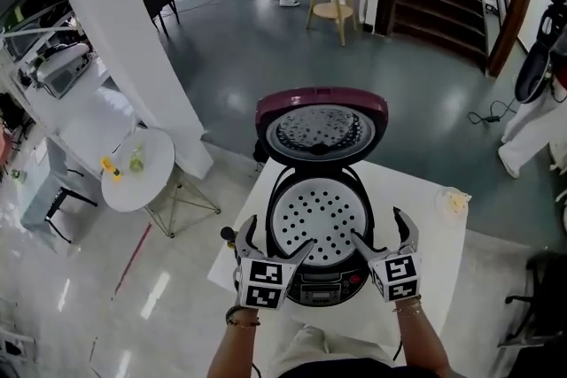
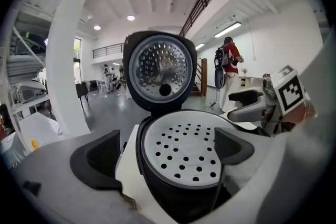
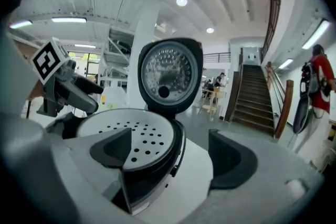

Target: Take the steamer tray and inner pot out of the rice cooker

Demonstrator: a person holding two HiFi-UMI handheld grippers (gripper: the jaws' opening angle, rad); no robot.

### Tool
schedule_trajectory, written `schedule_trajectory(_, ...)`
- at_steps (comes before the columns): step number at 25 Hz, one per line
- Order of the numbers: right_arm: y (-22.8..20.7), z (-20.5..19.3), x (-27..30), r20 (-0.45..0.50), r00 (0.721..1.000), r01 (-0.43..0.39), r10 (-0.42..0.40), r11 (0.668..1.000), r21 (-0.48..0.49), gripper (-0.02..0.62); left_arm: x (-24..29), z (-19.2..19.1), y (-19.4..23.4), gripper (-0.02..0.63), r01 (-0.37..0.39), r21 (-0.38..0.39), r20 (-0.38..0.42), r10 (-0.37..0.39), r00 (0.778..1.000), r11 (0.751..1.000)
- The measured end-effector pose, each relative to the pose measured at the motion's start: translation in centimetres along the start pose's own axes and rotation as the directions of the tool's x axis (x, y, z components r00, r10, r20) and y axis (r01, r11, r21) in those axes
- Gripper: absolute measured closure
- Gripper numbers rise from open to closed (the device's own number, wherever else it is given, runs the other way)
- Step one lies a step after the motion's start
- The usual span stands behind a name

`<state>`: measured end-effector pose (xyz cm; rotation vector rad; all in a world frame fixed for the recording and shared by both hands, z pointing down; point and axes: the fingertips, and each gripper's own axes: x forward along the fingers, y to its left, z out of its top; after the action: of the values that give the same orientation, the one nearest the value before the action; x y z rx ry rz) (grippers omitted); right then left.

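The dark, round rice cooker (image 1: 323, 286) stands on the white square worktop (image 1: 427, 217). Its maroon-edged hinged lid (image 1: 322, 106) is swung fully back, which leaves the opening free for a lift from above. The pale, flat, round steamer tray (image 1: 319, 221), dotted with small holes, sits in the cooker's mouth. Its surface looks smooth and matte, probably plastic, though the views are too soft to say for sure. The inner pot is presumably underneath it, hidden from every camera.

The left hand-held gripper (image 1: 275, 242) and the right hand-held gripper (image 1: 381, 233) hover at the near rim, one on each side. Both are released, with their dark, scooped jaws spread wide and nothing between them. Each gripper view looks across the tray's edge between its jaws. That placement suggests a two-sided pinch on the rim to keep the thin disc level as it comes up. Neither part has come out yet, so the tray has to go first.
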<state>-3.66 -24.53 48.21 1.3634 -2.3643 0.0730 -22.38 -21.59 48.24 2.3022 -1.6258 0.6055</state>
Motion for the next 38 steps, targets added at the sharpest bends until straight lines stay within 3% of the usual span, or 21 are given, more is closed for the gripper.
schedule_trajectory(3, -0.1, -1.1, 3.4, -0.110, 0.993, -0.043, 0.041, 0.999, -0.023, 0.141, 2.2, -1.1, 0.1, 0.054, 0.050, 0.006, -0.131, -0.049, 0.990, 0.999)
schedule_trajectory(6, -0.7, -1.0, 6.0, -0.162, 0.985, -0.069, 0.065, 0.997, -0.021, 0.141, 4.1, -1.1, 0.1, 0.054, 0.093, 0.024, -0.208, -0.086, 0.974, 0.995)
schedule_trajectory(10, 0.4, -1.6, 8.6, -0.276, 0.954, -0.140, 0.120, 0.989, -0.052, 0.141, 5.7, -2.5, 0.7, 0.054, 0.136, 0.020, -0.321, -0.123, 0.939, 0.991)
schedule_trajectory(14, 1.0, -2.0, 10.4, -0.354, 0.927, -0.174, 0.124, 0.978, -0.112, 0.141, 6.9, -3.1, 2.2, 0.057, 0.137, 0.009, -0.395, -0.122, 0.910, 0.991)
schedule_trajectory(15, 1.0, -2.3, 10.7, -0.374, 0.920, -0.175, 0.116, 0.976, -0.128, 0.141, 7.2, -3.5, 2.6, 0.070, 0.123, 0.016, -0.424, -0.105, 0.900, 0.992)
schedule_trajectory(17, 0.9, -3.1, 11.2, -0.415, 0.904, -0.184, 0.103, 0.970, -0.160, 0.141, 7.8, -4.5, 3.5, 0.205, 0.089, 0.055, -0.482, -0.051, 0.874, 0.995)
schedule_trajectory(18, 0.9, -3.4, 11.4, -0.431, 0.897, -0.190, 0.098, 0.966, -0.176, 0.143, 8.1, -5.0, 3.9, 0.243, 0.075, 0.088, -0.507, -0.020, 0.862, 0.993)
schedule_trajectory(21, 0.8, -3.6, 11.7, -0.440, 0.893, -0.197, 0.094, 0.961, -0.195, 0.146, 8.5, -6.3, 4.6, 0.311, 0.064, 0.174, -0.552, 0.044, 0.833, 0.983)
schedule_trajectory(23, 1.0, -3.7, 11.7, -0.444, 0.890, -0.209, 0.107, 0.960, -0.188, 0.156, 8.6, -6.5, 4.9, 0.343, 0.047, 0.177, -0.553, 0.060, 0.831, 0.983)
schedule_trajectory(24, 1.0, -3.8, 11.7, -0.447, 0.887, -0.215, 0.113, 0.959, -0.185, 0.191, 8.7, -6.4, 5.1, 0.352, 0.033, 0.171, -0.550, 0.068, 0.833, 0.985)
schedule_trajectory(25, 1.0, -3.8, 11.8, -0.449, 0.887, -0.215, 0.112, 0.959, -0.186, 0.278, 8.8, -6.3, 5.2, 0.367, 0.020, 0.165, -0.547, 0.075, 0.834, 0.986)
schedule_trajectory(31, 0.4, -2.2, 11.4, -0.405, 0.914, -0.158, 0.023, 0.940, -0.302, 0.416, 8.9, -5.9, 5.3, 0.403, 0.004, 0.200, -0.550, 0.108, 0.828, 0.980)
schedule_trajectory(32, 0.5, -1.7, 11.2, -0.386, 0.922, -0.153, 0.025, 0.941, -0.303, 0.471, 8.8, -5.7, 5.3, 0.408, 0.003, 0.216, -0.546, 0.118, 0.829, 0.976)
schedule_trajectory(38, -0.1, 2.5, 9.1, -0.236, 0.971, -0.086, 0.026, 0.965, -0.248, 0.491, 6.6, -1.5, 5.1, 0.454, -0.036, 0.222, -0.444, 0.134, 0.886, 0.974)
